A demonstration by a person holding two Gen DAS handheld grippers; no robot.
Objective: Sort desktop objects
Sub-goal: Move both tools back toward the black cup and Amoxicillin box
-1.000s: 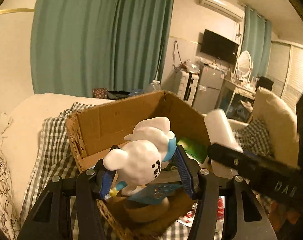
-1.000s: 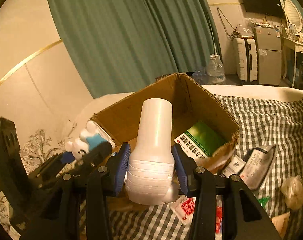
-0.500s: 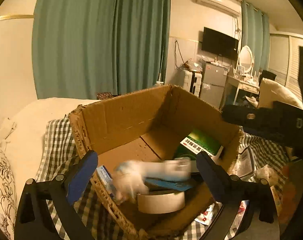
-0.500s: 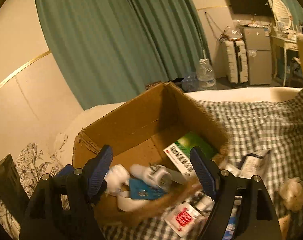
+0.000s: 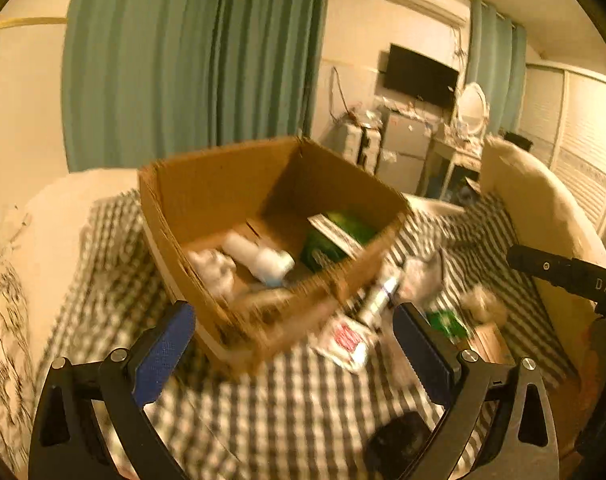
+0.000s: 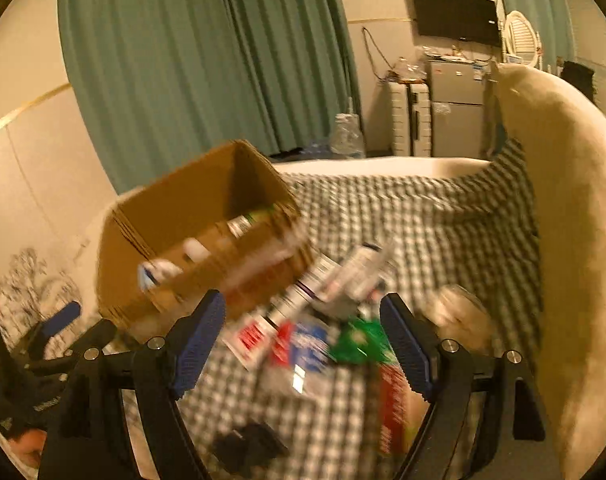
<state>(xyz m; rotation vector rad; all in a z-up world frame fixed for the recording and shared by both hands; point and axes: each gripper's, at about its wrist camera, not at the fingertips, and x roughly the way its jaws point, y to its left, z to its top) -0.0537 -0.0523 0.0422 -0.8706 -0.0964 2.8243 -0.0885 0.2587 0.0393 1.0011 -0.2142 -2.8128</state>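
Note:
An open cardboard box [image 5: 223,184] [image 6: 175,216] stands on a checked cloth [image 5: 287,408]. Inside it lie a white plush toy [image 5: 213,268], a white bottle [image 5: 259,258] and a green packet [image 5: 339,232]. My left gripper [image 5: 295,344] hangs open and empty in front of the box's near wall. My right gripper [image 6: 303,336] is open and empty too, over a blurred heap of small packets [image 6: 303,344] to the right of the box. A green packet [image 6: 357,340] and a red-and-white sachet [image 6: 249,338] lie in that heap.
A dark small object [image 5: 399,440] lies on the cloth close to me. A crumpled bag [image 6: 459,312] sits at the heap's right. A cream cushion [image 6: 571,220] walls off the right side. Teal curtains [image 5: 191,56] hang behind, with a suitcase [image 6: 409,120] and fridge [image 6: 457,108] beyond.
Both grippers let go: the plush toy and the white bottle dropped into the box. Both jaws spread wide, and both hands drew back from the box, the right one swinging right over the packets.

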